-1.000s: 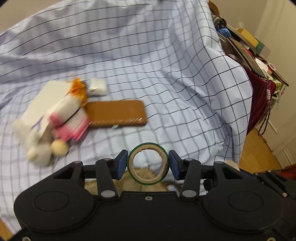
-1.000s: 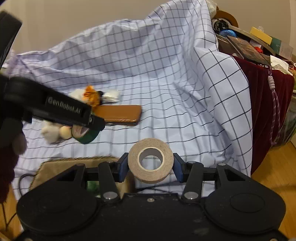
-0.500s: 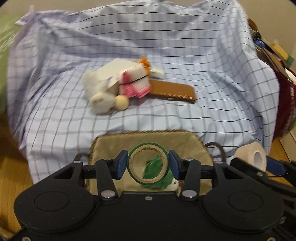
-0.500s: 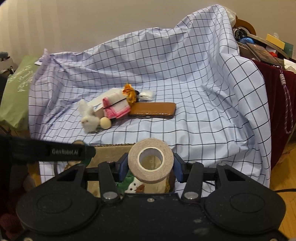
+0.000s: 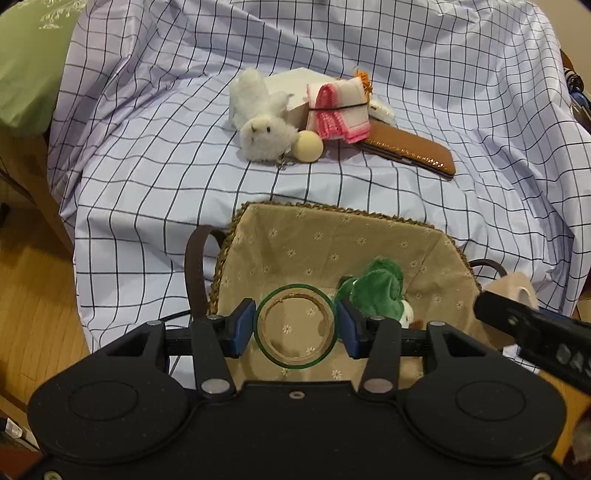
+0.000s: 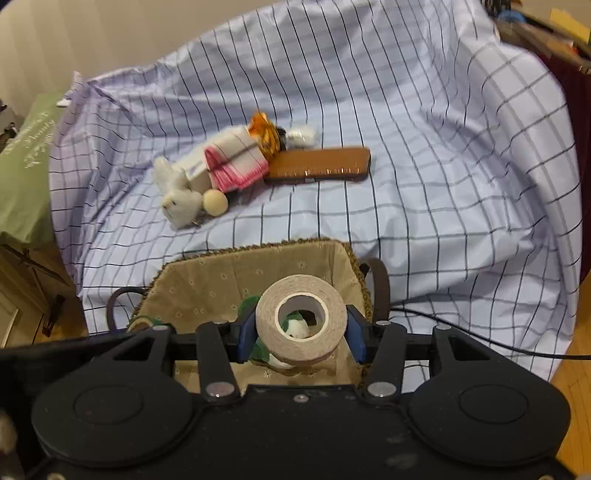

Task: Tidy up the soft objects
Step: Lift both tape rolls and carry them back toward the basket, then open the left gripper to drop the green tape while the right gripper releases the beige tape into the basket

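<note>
A blue checked sheet (image 6: 424, 155) drapes the furniture; wooden floor (image 5: 33, 295) below; beige wall (image 6: 129, 33) behind; green cushion (image 5: 26, 66) alongside.

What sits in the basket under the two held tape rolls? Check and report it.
Only the green plush toy lies in the basket, toward one side. The left gripper holds the green-edged tape roll over bare lining; the right gripper holds the beige tape roll directly above that toy.

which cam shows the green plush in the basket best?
Left wrist: the green plush lies in plain sight against the basket lining, beside the green tape ring held in the left gripper. In the right wrist view the beige tape roll hides most of it; only scraps show.
</note>
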A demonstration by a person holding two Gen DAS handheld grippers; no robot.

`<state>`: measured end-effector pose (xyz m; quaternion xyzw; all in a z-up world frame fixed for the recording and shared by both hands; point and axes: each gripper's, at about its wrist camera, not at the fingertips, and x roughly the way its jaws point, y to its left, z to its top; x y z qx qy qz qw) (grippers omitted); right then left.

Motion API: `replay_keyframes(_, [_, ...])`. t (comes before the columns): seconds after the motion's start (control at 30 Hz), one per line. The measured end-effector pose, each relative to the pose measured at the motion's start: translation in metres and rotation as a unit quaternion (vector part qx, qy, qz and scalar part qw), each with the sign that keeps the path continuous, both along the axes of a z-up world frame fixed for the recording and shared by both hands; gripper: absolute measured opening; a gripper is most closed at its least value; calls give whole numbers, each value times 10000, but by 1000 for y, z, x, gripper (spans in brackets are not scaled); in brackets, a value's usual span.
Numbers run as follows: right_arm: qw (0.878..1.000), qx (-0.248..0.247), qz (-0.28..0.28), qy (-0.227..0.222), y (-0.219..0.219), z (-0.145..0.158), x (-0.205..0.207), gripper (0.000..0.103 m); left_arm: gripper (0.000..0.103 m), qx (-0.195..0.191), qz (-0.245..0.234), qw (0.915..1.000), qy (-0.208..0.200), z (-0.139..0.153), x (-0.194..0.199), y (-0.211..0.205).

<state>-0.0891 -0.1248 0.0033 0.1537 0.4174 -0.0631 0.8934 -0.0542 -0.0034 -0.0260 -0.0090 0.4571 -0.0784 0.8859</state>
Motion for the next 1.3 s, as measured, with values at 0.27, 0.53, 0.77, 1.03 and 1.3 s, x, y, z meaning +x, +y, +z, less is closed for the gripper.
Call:
replay_keyframes(0.27, [9985,-136,-43,529,8,-19,17,48,47,70,7,9998,201,-13,1,0])
replay_keyframes(0.53, [9968,-148,-21,784,10,-29,19,48,47,133,-31,9996,258,-16,0,-1])
replay_keyframes(0.77, [9960,-145,79,882,13,-33,20,48,47,164,-26,9994,310,-19,1,0])
replay_keyframes(1.03, [9954,-109,124,941,14,-34,20,48,47,166,-27,9994,304,-19,1,0])
replay_keyframes(1.3, [9957,-81,119,911,13,-33,19,49,55,139,-32,9994,304,-18,0,1])
